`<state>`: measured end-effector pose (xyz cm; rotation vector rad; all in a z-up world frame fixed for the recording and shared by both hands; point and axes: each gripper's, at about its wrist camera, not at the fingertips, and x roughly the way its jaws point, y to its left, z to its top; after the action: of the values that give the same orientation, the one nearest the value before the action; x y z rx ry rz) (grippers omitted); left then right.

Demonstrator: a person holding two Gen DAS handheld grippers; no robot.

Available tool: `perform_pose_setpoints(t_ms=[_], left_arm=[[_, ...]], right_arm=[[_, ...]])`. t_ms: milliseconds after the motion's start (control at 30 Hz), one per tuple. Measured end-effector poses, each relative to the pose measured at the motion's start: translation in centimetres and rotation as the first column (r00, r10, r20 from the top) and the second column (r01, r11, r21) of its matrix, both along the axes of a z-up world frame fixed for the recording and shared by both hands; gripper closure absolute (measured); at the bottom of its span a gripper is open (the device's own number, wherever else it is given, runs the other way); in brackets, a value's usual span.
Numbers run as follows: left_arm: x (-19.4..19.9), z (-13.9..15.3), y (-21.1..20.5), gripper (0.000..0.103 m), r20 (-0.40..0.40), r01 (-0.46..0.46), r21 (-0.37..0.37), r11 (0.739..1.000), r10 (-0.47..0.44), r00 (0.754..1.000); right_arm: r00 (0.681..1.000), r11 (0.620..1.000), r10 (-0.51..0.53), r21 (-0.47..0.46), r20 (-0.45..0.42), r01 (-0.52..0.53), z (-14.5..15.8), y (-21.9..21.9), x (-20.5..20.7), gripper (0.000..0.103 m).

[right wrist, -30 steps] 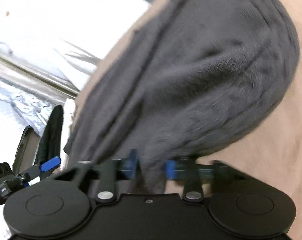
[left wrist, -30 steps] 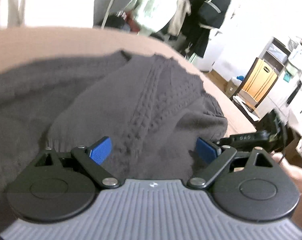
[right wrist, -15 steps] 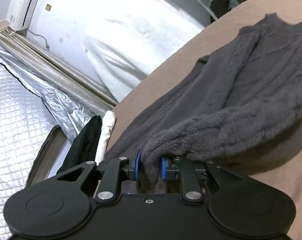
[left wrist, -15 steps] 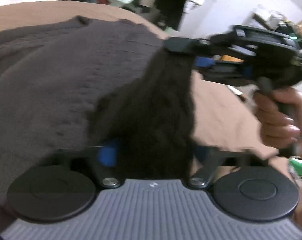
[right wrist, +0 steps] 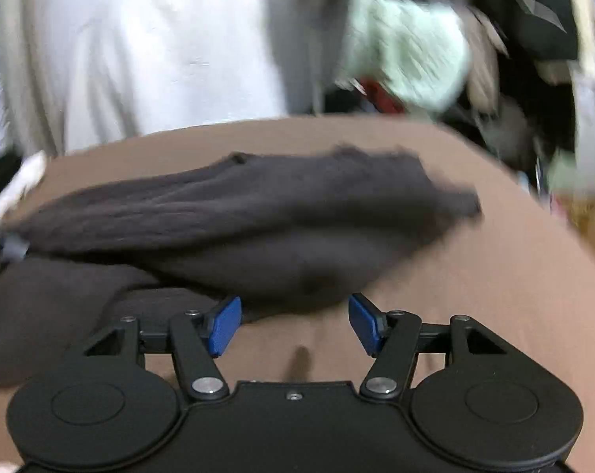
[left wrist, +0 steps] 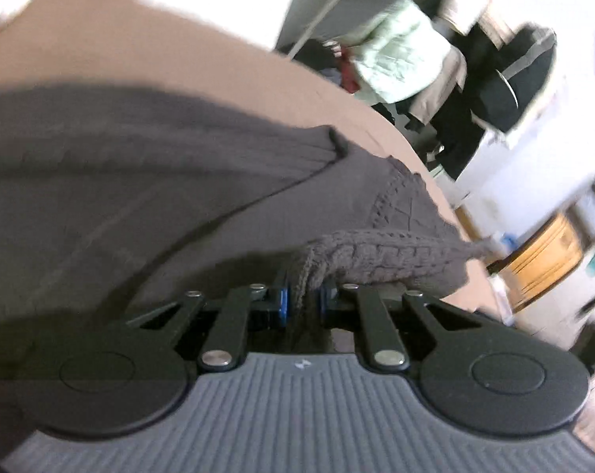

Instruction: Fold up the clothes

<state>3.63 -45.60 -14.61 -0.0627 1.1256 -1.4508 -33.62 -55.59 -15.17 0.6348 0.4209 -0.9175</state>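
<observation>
The left tongs (left wrist: 302,302) are lying low and nearly level over the bed (left wrist: 147,51), pointing toward the far right, and their 2 blue pads (left wrist: 283,302) are pressing together on a bunched cable-knit fold of the sweater (left wrist: 147,165). The pinched fold is rising between the pads and trailing off to the right as a thick, ribbed roll.

The right tongs (right wrist: 293,325) are hovering just above the bed (right wrist: 514,276) at its near edge, also roughly level, with their 2 blue pads (right wrist: 224,325) standing wide apart and gripping nothing. Only bare brown cover is showing between them, and the sweater (right wrist: 258,216) is starting just beyond the fingertips.

The sweater is dark grey and is lying on the brown bed, spreading from the near left toward the far middle. In the right wrist view it is looking doubled over, an upper layer resting on a lower one with a rounded fold facing the tongs. In the left wrist view a ribbed hem edge is crossing the flat part diagonally. Both views are blurring, so finer knit detail is hard to tell.

Beyond the bed, hanging clothes (right wrist: 407,55) are showing at the far right.
</observation>
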Motion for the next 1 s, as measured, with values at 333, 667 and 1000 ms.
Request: perform_pose_setpoints(t_ms=[333,667,1000], left_arm=[[5.1,6.1,-1.6,0.084,0.369,-0.078,-0.136,0.988,0.124,0.921],[5.7,0.7,4.1,0.032,0.055,0.068,0.096,0.993,-0.073,0.996],[6.3,0.2,4.9,0.018,-0.078,0.148,0.054,0.987,-0.144,0.987]], right_arm=[[0.996,0.995,-0.061,-0.077,-0.065,0.056,1.7,-3.9,-0.2,0.037],[0.919,0.983,0.031,-0.156,-0.392,-0.1,-0.3,-4.7,8.0,0.037],[0.797,0.95,-0.207,-0.31,-0.568,0.025,-1.1,-6.1,10.0,0.035]])
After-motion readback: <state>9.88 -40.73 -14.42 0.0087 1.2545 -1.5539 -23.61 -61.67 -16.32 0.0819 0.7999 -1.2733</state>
